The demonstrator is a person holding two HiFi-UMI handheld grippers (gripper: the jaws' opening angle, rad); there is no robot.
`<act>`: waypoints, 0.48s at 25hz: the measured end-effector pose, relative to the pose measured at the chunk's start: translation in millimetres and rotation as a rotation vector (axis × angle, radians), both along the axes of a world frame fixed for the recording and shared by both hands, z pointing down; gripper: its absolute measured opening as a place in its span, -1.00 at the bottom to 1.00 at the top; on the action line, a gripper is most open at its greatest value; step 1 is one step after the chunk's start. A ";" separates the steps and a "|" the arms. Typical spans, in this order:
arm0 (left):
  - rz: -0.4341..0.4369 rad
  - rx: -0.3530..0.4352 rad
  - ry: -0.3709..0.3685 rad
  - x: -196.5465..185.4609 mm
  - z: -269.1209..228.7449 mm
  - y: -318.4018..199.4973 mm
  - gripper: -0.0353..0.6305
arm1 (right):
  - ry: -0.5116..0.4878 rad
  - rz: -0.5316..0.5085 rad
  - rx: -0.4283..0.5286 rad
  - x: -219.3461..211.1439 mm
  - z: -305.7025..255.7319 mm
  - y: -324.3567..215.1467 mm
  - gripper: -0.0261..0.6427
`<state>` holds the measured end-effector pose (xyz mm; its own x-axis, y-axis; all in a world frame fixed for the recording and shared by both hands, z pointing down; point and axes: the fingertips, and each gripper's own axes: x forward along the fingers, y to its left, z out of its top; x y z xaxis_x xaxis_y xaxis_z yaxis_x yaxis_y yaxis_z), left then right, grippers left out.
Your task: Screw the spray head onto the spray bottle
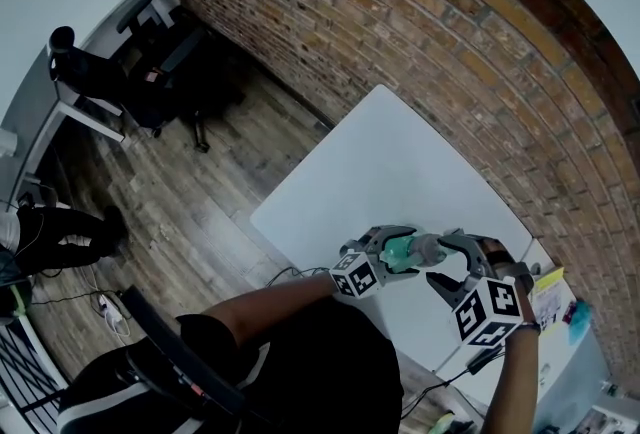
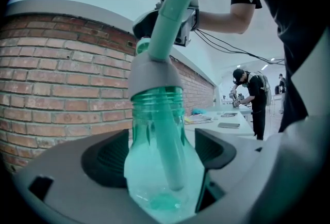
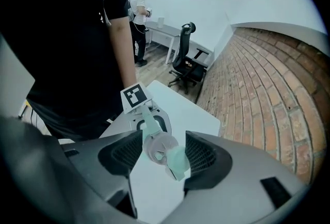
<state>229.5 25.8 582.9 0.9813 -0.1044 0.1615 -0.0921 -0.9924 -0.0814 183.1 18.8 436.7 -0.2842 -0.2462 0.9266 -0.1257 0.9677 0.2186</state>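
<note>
As the head view shows, the grippers meet above the table (image 1: 400, 152). The left gripper (image 1: 383, 250) holds the bottle (image 1: 403, 251) out toward the right gripper (image 1: 452, 260), which sits at the spray head (image 1: 432, 247).

The left gripper view shows its jaws clamped on the clear green body, with the grey collar seated on the neck and the dip tube inside.

In the right gripper view the jaws stand apart either side of the head, pads clear of it. This looks like a pause between twists. Next, the right gripper would close on the collar and turn it while the left holds the bottle steady.

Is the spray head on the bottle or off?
On: the spray head has its collar over the neck of the bottle, and its tube hangs inside. Tightness: cannot tell.
</note>
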 end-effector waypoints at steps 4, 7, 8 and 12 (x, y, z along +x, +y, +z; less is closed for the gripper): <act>0.006 -0.007 -0.004 -0.5 0.6 1.1 0.27 | -0.020 -0.001 -0.013 3.5 -3.4 -1.7 -0.19; 0.006 -0.007 -0.004 -1.6 1.2 1.0 0.27 | -0.013 0.002 -0.018 11.8 -3.4 -7.6 -0.19; 0.006 -0.007 -0.003 -1.7 1.3 1.1 0.27 | -0.011 0.003 -0.030 13.8 -1.5 -9.1 -0.19; 0.006 -0.002 -0.002 -1.8 1.4 -0.1 0.27 | -0.011 -0.006 -0.098 15.4 11.8 -15.0 -0.17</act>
